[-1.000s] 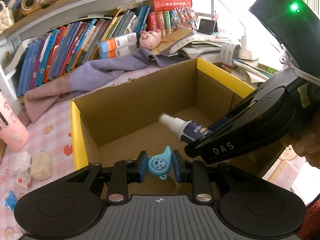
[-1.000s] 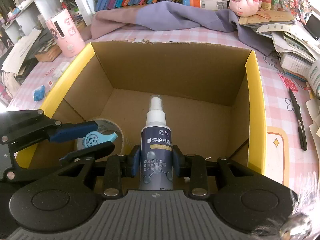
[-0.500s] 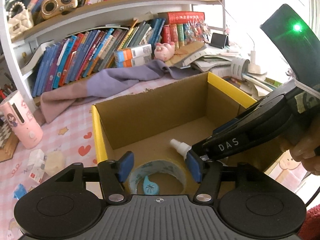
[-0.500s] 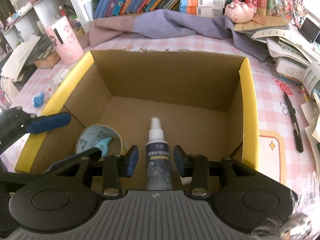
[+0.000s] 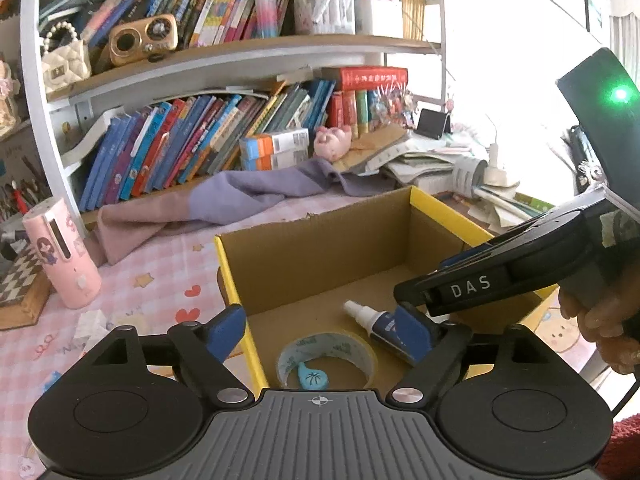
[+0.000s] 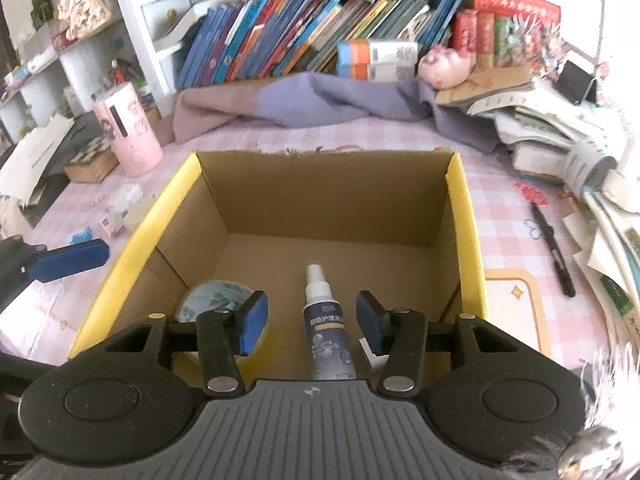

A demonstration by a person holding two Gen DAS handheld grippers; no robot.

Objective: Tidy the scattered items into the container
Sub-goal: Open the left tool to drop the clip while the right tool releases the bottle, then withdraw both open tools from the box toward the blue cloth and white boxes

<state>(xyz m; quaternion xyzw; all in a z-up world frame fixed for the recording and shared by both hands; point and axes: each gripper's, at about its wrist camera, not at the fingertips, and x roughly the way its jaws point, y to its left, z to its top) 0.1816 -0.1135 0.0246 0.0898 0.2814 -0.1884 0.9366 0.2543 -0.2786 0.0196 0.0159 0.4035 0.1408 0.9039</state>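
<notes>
Cardboard box (image 6: 328,200) with yellow rims fills the centre of the frame, already holding a tape roll (image 5: 327,354), a small blue trinket (image 5: 312,378) and a spray bottle (image 6: 326,328). Both the left gripper (image 5: 320,330) and right gripper (image 6: 312,320) have jaws spread, empty. Small packets (image 6: 120,210) at left on the pink tabletop (image 6: 508,216) and a pen (image 6: 554,250) at right remain outside.

Bright daylight, blown-out right side, fisheye-warped edges.

box (image 6: 132,248) rear floor bare | front: tape roll (image 5: 327,354), spray bottle (image 6: 326,328) | walls hem sides
</notes>
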